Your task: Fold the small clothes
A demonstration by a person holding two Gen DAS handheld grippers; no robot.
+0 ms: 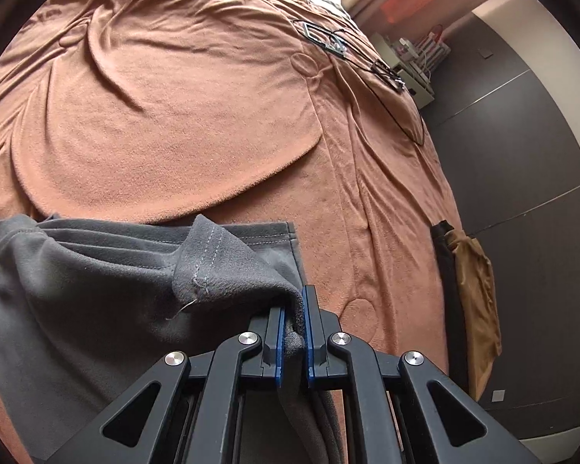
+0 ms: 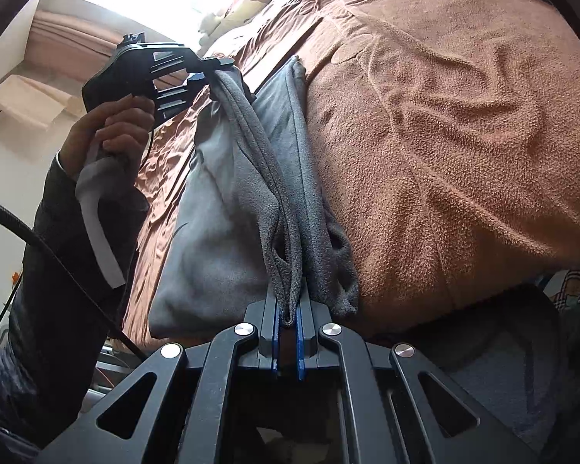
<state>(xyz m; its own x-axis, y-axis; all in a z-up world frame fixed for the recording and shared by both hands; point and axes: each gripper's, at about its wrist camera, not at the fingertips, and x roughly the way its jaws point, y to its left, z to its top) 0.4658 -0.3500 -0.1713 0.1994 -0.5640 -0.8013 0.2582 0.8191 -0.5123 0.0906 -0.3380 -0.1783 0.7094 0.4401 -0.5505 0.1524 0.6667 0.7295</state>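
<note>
Grey garment (image 1: pixel 96 270) on the brown blanket (image 1: pixel 174 116), bunched edge clamped in the left gripper (image 1: pixel 293 309); right gripper (image 2: pixel 288 317) pinches another fold; only the right view shows the hand (image 2: pixel 112 131), dark sleeve (image 2: pixel 58 255); only the left view shows dark doors (image 1: pixel 522 154).

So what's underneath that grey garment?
Under the grey garment lies the brown blanket, showing all around it. The part directly beneath is covered.
</note>
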